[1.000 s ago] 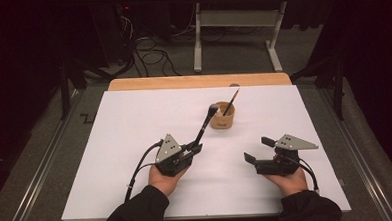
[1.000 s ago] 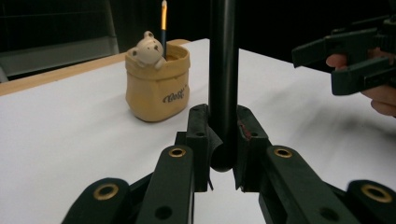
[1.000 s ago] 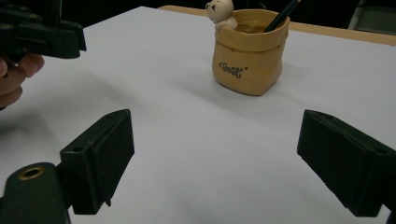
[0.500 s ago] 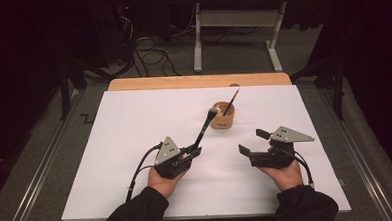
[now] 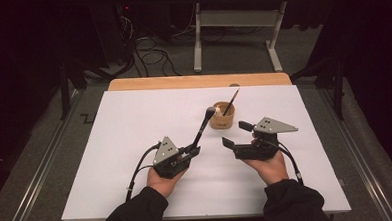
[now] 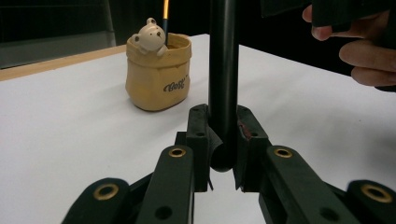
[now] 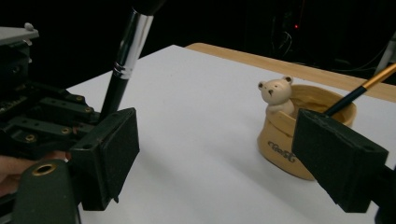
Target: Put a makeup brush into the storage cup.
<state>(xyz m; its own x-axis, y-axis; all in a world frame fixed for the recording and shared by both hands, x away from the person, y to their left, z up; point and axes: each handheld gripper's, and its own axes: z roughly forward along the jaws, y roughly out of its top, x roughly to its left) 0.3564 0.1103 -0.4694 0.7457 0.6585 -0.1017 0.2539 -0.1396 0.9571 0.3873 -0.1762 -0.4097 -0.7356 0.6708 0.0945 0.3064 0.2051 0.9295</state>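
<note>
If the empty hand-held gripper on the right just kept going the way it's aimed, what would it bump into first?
Probably the brush that the left hand-held gripper holds. The right hand-held gripper points across at it with open jaws. The bear pot sits off to one side; depth is hard to judge.

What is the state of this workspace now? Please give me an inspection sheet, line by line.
Surface: white sheet over a wooden table.
Job's things: black makeup brush, upright; yellow bear pot holding a thin brush.
Clutter: nothing seen.
Grippers: left gripper shut on the makeup brush handle; right gripper open, nothing between its jaws.
Cables: one trails from each gripper; more on the floor.
Surroundings: dark room, metal table legs behind.
</note>
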